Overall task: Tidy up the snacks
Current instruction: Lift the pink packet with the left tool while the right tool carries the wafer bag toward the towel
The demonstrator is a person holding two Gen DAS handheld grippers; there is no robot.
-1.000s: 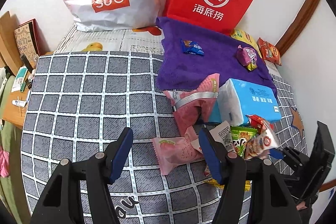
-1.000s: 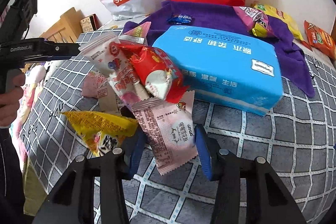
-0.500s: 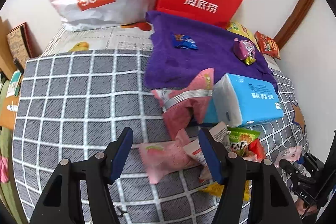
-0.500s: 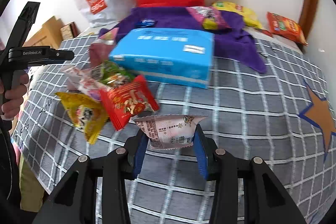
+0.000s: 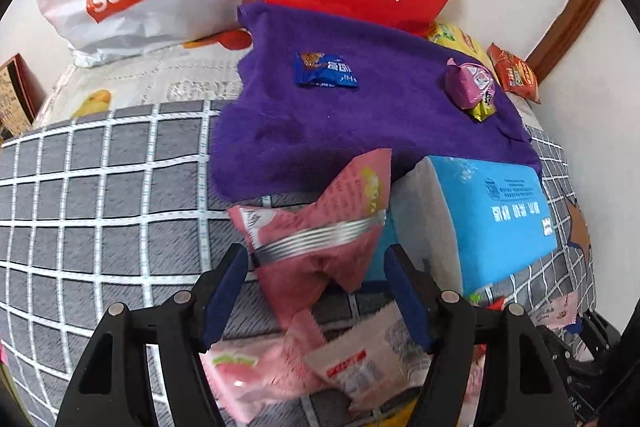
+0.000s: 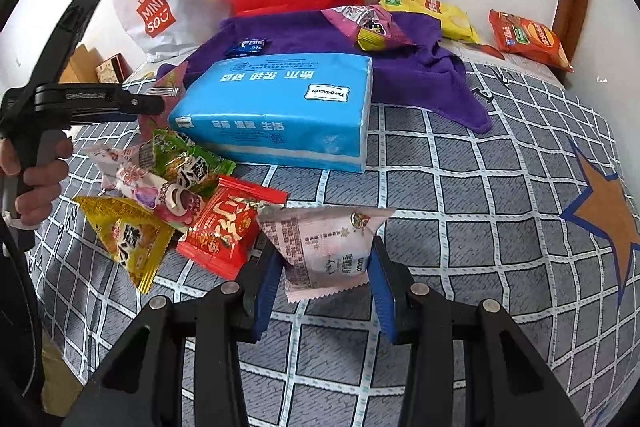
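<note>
Pale pink foil snack packet (image 6: 326, 247) sits clamped between the right gripper's (image 6: 324, 291) blue fingers (image 6: 265, 289) above the checked bed (image 6: 480, 187). Left gripper (image 5: 316, 301) gapes wide around a crumpled pink bag (image 5: 320, 239).

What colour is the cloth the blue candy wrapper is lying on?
Purple. The cloth under the blue candy wrapper shows best in the left wrist view.

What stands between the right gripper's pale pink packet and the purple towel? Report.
The blue rectangular tissue pack lies between the pale pink packet in the right gripper and the purple towel; its right side looks passable.
</note>
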